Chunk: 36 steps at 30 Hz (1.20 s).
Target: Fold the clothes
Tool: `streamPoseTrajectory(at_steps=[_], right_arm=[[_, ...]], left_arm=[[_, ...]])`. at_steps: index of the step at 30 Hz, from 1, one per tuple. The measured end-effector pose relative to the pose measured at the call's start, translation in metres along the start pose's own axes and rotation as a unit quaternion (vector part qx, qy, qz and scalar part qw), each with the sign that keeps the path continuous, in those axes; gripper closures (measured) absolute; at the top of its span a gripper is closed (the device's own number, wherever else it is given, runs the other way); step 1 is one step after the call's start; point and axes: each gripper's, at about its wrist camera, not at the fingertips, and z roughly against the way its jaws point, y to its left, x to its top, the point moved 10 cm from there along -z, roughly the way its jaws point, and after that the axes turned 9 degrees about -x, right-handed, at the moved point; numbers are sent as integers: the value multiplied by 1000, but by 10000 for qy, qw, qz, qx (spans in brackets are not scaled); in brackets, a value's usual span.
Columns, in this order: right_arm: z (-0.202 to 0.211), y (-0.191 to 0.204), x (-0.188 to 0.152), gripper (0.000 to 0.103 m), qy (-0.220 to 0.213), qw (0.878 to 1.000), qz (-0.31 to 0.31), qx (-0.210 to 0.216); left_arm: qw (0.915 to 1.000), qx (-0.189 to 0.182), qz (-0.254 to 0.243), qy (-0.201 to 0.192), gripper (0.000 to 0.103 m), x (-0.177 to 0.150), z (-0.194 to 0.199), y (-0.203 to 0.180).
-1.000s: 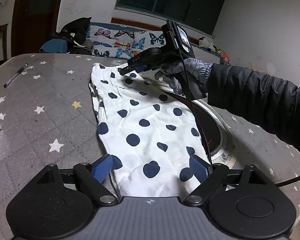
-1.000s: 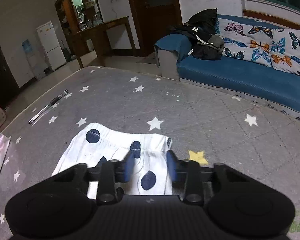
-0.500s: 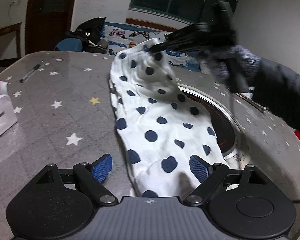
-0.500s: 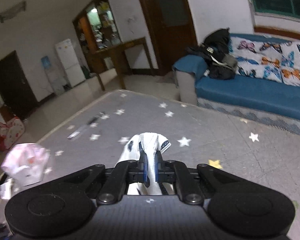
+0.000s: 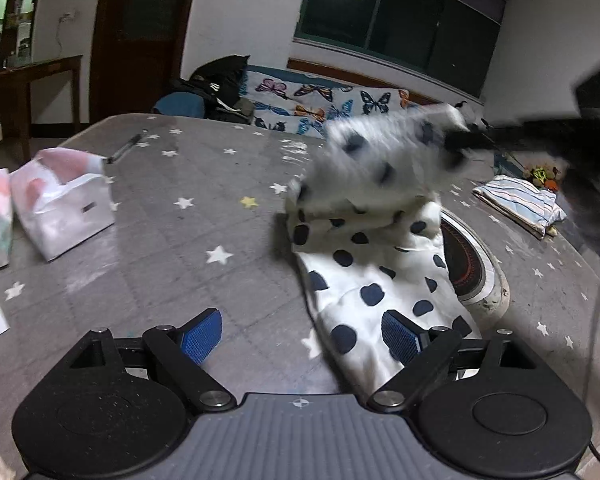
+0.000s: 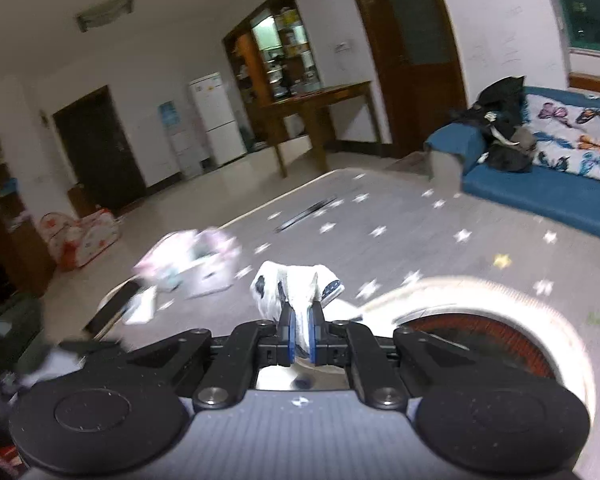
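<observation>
A white garment with dark blue dots (image 5: 372, 280) lies lengthwise on the grey star-patterned table (image 5: 160, 240). Its far end (image 5: 384, 156) is lifted and doubled back over the rest, blurred by motion. My right gripper (image 6: 299, 334) is shut on that lifted end (image 6: 296, 286), and cloth bunches out ahead of its blue pads. In the left wrist view this gripper is a dark blur at the right. My left gripper (image 5: 302, 334) is open at the garment's near end. Its right pad (image 5: 398, 334) rests over the cloth and its left pad (image 5: 202, 334) is above bare table.
A round burner inset (image 5: 466, 260) lies beside and partly under the garment. A folded striped cloth (image 5: 518, 206) sits at the table's right. White and pink tissue packs (image 5: 60, 212) and a pen (image 5: 130, 146) lie at the left. A butterfly-print sofa (image 5: 320, 104) stands behind.
My right gripper has closed on the garment's far end, lifted it and swung it back toward the near end, folding the cloth over itself. My left gripper has stayed open and shifted left.
</observation>
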Motion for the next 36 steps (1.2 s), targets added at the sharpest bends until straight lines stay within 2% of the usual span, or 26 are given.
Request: streamPoseTrajectory(at_steps=[4, 10, 13, 15, 16, 19, 21, 25, 28, 31, 36], right_arm=[[33, 35, -38, 97, 134, 9993, 87, 342], [57, 68, -93, 97, 293, 9952, 743, 567], [65, 79, -122, 90, 454, 9924, 994, 574], [67, 79, -134, 82, 586, 9919, 988, 537], [69, 80, -139, 82, 634, 9919, 975, 515], [75, 82, -146, 82, 651, 9923, 936, 480], [77, 84, -143, 74, 575, 9934, 900, 426], [78, 86, -137, 71, 438, 9954, 800, 291], [73, 92, -141, 65, 494, 9950, 838, 243], [67, 102, -148, 65, 543, 9927, 1065, 166], [54, 114, -161, 65, 640, 9843, 1637, -152]], left_arm=[[9999, 64, 6, -109, 14, -2, 12, 3], [9997, 55, 10, -256, 14, 0, 23, 4], [9994, 9, -41, -338, 14, 3, 29, 0], [9992, -45, -93, -382, 14, 6, 32, -3], [9991, -77, -130, -407, 14, 8, 33, -6], [9985, -200, -209, -474, 14, 13, 34, -14], [9979, -285, -258, -518, 14, 16, 35, -20], [9974, -433, -298, -488, 15, 16, 31, -29], [9974, -504, -306, -418, 15, 11, 31, -31], [9969, -658, -273, -328, 19, 2, 36, -34], [9947, -879, -517, -120, 34, -20, 43, -47]])
